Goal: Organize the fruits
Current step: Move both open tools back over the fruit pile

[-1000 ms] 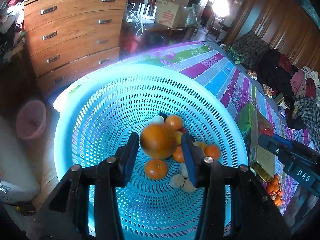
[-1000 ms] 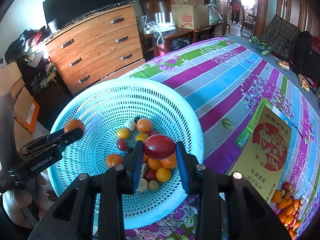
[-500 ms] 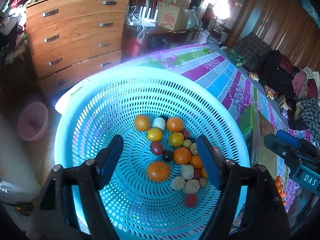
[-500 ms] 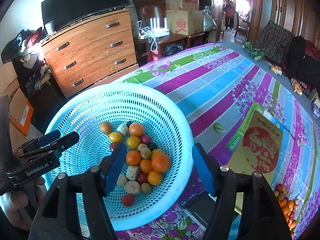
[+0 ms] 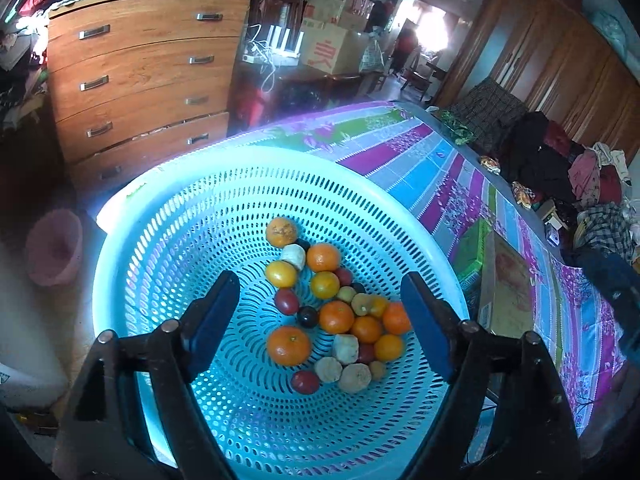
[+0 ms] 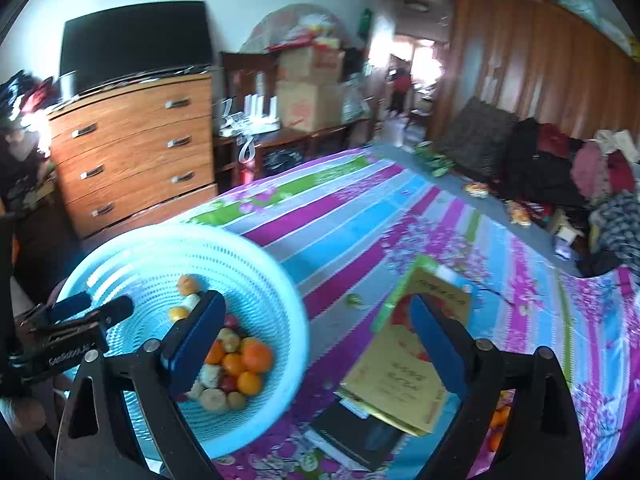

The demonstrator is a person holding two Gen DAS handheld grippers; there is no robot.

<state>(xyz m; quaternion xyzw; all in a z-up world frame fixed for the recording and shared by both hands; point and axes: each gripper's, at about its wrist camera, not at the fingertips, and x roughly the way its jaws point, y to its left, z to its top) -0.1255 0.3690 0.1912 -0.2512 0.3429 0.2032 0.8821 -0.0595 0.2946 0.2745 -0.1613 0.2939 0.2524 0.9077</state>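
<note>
A turquoise perforated basket (image 5: 168, 216) holds a pile of fruit (image 5: 344, 320): oranges, yellow and dark red small fruits, and pale knobbly pieces. One large orange (image 5: 289, 345) lies at the front of the pile and a red tomato (image 5: 305, 382) near it. My left gripper (image 5: 318, 278) hovers above the pile with its jaws opening and nothing between them. My right gripper (image 6: 316, 298) is past the basket's (image 6: 280, 280) right rim, over the tablecloth. Its jaws are opening too, and they are empty. The left gripper (image 6: 92, 308) also shows at the basket's left side.
A yellow and red flat box (image 6: 396, 376) lies on the striped floral tablecloth (image 6: 360, 216) right of the basket, on top of dark books (image 6: 360, 436). Loose oranges (image 6: 498, 420) sit behind the right finger. A wooden chest of drawers (image 5: 136, 80) stands beyond the table.
The left gripper let go of an orange and the right a red tomato; both fell into the basket. Both jaws spread wide. The right gripper rose and swung right, away from the basket.
</note>
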